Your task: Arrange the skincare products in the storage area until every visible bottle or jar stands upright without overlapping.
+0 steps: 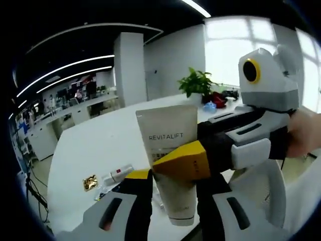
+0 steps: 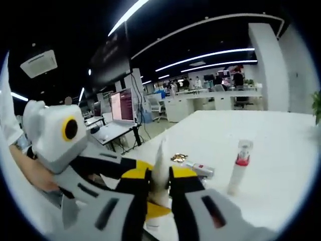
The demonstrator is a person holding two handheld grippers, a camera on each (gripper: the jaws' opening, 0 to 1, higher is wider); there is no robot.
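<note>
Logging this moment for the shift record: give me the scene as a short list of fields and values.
held item: REVITALIFT tube, cap end down, raised above the table
left claw: shut on the tube's lower part
right claw: shut on the same tube, seen edge-on in the right gripper view
surface: white table
standing upright: slim bottle with red band
lying down: small tube with red label
beside it: gold foil packet
background: potted plant at the table's far end

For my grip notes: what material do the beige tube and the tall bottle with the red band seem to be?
REVITALIFT tube: likely soft matte plastic, with a flat crimped end. Tall bottle: seemingly glossy white plastic with a clear cap; too small to be sure.
</note>
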